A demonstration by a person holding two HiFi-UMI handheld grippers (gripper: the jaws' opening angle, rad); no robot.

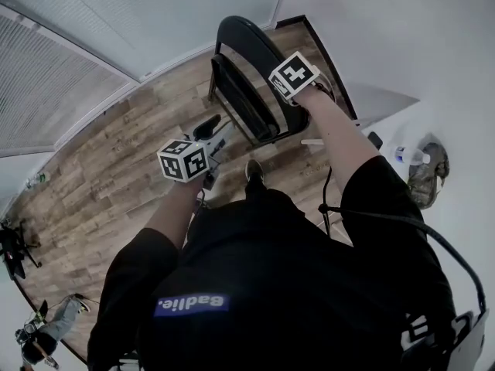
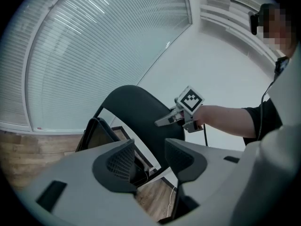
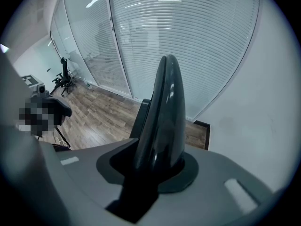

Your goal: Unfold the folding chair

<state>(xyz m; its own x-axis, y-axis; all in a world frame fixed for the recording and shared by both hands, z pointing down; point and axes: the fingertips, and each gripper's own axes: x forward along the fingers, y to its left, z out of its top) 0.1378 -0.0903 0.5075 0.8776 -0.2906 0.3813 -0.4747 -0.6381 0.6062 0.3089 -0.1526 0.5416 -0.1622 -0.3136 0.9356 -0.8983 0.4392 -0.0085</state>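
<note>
The black folding chair [image 1: 246,103] stands on the wood floor in front of me, its seat [image 2: 96,133] still lying close against the curved backrest [image 2: 136,107]. My right gripper [image 1: 288,91] points steeply down at the top of the backrest [image 3: 164,107] and is shut on its rim; in its own view the rim fills the gap in my right gripper [image 3: 157,164]. In the left gripper view the right gripper [image 2: 162,121] shows at the backrest's right edge. My left gripper [image 1: 216,134] is open, close to the seat's lower edge. Nothing sits between the pads of my left gripper [image 2: 149,157].
A glass wall with blinds [image 1: 116,22] runs behind the chair, and a white wall [image 1: 402,45] stands to the right. A water bottle [image 1: 408,155] and a camouflage bag [image 1: 429,172] lie by that wall. A tripod [image 1: 15,246] and another person [image 1: 50,327] are at the far left.
</note>
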